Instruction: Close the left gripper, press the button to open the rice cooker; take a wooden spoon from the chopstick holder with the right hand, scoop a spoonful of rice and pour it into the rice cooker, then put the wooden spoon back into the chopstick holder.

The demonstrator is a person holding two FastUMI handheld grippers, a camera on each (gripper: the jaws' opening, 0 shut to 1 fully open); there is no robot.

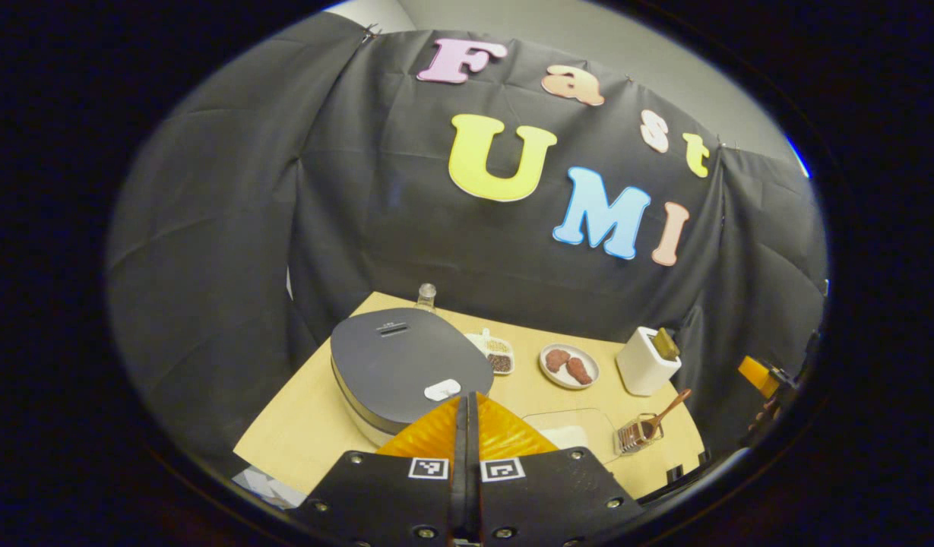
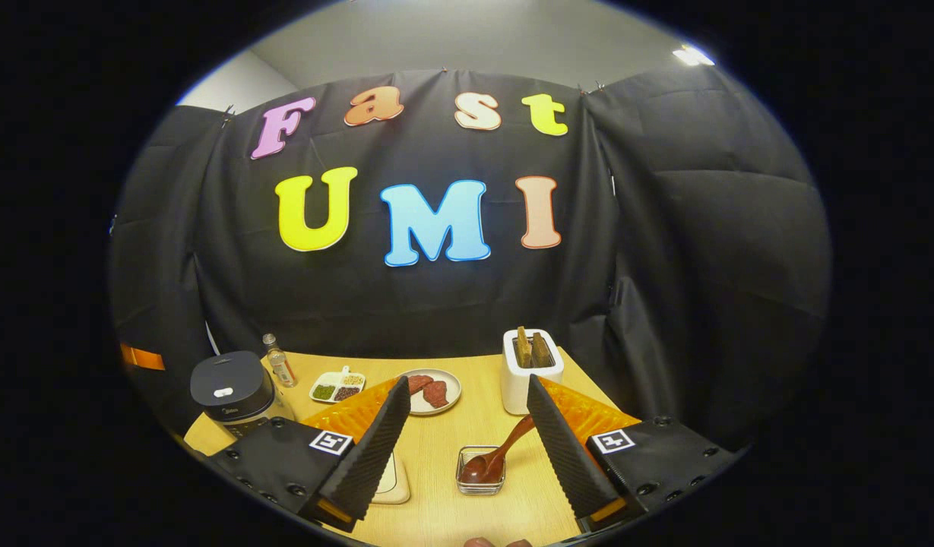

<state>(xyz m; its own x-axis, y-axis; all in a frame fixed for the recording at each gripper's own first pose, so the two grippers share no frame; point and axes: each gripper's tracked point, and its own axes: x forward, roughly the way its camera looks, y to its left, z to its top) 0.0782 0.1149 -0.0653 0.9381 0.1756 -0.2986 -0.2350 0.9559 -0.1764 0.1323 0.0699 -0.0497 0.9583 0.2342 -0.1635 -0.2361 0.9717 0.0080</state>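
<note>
Left tool (image 1: 467, 425) has its fingers pressed together, hovering near the cooker (image 1: 406, 365) lid's white button (image 1: 442, 390); I could slide off it. Right tool (image 2: 467, 448) is spread; the spoon (image 2: 497, 456) leans in its holder (image 2: 480, 471), which I might tip on the worktop (image 2: 474, 418).

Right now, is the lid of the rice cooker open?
No, in the left gripper view the rice cooker has its dark lid lying flat and shut, with the closed left gripper just in front of it.
</note>
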